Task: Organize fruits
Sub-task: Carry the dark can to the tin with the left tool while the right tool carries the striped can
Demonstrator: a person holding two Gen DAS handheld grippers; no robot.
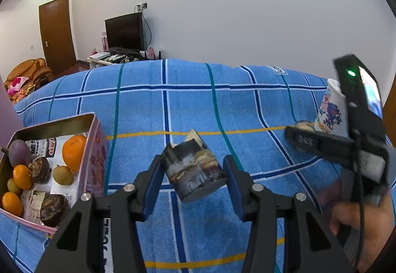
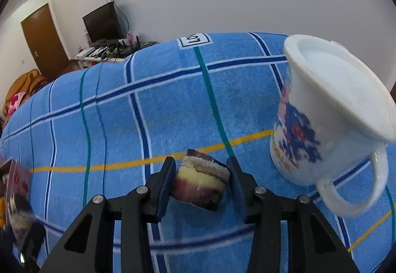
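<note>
Many fruits are already laid in the tin box (image 1: 95,146) at the blanket's (image 1: 188,104) left edge. A dark sugarcane piece (image 1: 195,169) is gripped by the left gripper (image 1: 195,183). A short sugarcane piece (image 2: 201,180), beside the white cup (image 2: 329,119) near the right edge, is pinched by the right gripper (image 2: 201,183). Both pieces are yet to be put away.

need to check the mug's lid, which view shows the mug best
The right wrist view: the mug fills its right side, with white lid, printed side and handle all clear. The left wrist view shows only a strip of its printed side at the far right, mostly hidden behind the right gripper.
</note>
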